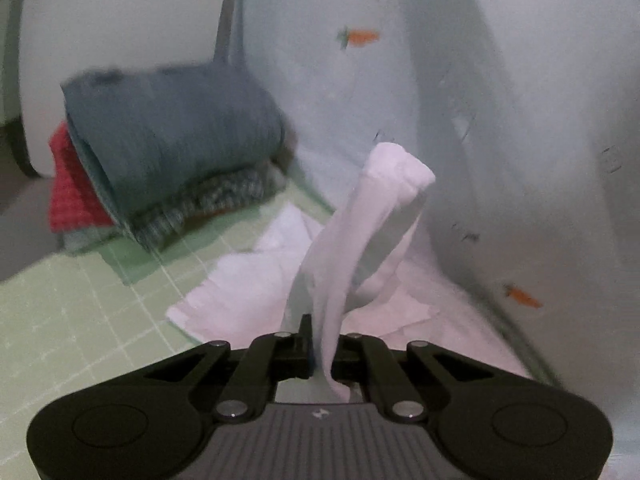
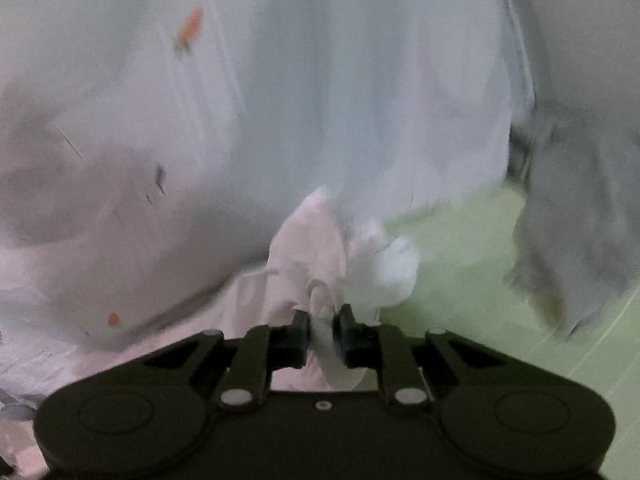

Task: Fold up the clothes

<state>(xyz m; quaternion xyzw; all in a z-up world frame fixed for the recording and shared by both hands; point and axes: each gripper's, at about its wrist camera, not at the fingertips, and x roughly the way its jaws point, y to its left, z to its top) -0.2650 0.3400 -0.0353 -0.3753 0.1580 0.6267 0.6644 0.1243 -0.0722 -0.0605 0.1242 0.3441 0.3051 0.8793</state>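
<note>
Farthest left of the pale carrot-print garment (image 1: 360,92), in the left wrist view, a stack of folded clothes (image 1: 168,160) sits on the light green gridded mat (image 1: 80,312): a grey-blue piece on top, a checked one and a red one under it. Between that stack and the garment, part of the white fabric lies spread flat on the mat.

The left gripper (image 1: 320,356) is pinched narrow on a long white strip of the garment (image 1: 360,232), perhaps a sleeve. The strip runs up and forward out of the jaws, away from the camera, ending in a rolled cuff-like end just beside the hanging body of the garment.

To the right of that strip the garment rises like a curtain, its small orange carrots blurred.

In the right wrist view, the right gripper (image 2: 321,328) is closed on a bunched white wad of the same garment, whose main sheet stands directly ahead. Right of it lies bare mat and a blurred grey cloth (image 2: 576,216).

Both grippers hold the garment, so neither is nearer. It looks lifted between them, its bulk ahead and above; whether it is being spread or brought down into a fold cannot be told.
</note>
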